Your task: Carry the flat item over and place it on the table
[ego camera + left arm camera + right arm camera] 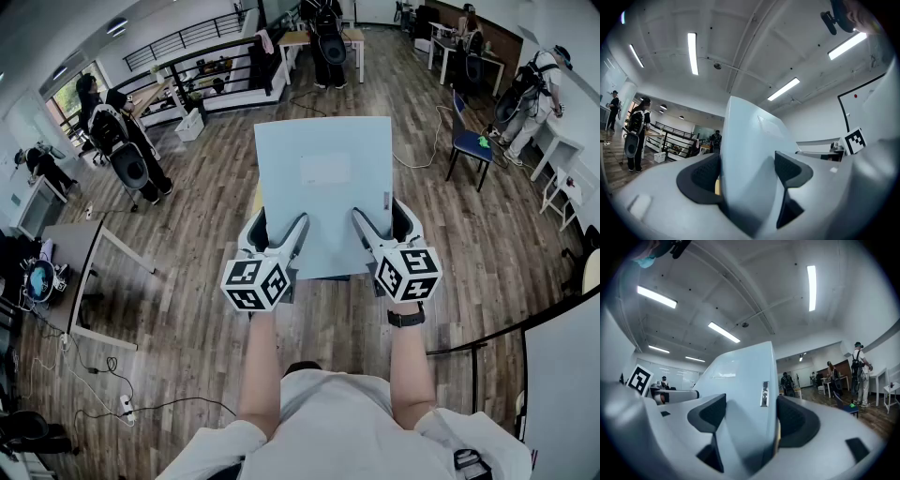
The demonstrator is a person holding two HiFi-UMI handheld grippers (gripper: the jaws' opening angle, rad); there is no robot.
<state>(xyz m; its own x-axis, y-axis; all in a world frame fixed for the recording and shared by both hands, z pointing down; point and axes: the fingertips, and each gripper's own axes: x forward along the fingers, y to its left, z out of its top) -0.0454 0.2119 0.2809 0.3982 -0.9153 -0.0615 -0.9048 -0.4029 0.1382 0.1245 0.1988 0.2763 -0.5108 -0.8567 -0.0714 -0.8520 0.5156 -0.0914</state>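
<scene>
The flat item point(323, 187), a pale blue rectangular panel, sits at the centre of the head view, held up over the wooden floor point(202, 272). Its long axis runs up the frame, with the near short edge at the bottom and the far edge pointing toward the top. It lies roughly level, broad face up.

The left tongs point(277, 223) grip the lower left of that near edge. The right tongs point(382, 211) grip the lower right. Each pair stands wide, with its dark pads on either face of the panel.

A faint rectangular patch point(324, 169) lies on the upper middle of the face, with no legible writing. A small metal fitting point(763, 394) sits on the right long edge; its markings are too small to read. Black-and-white square markers cover the cubes point(255, 283) on both tongs.
</scene>
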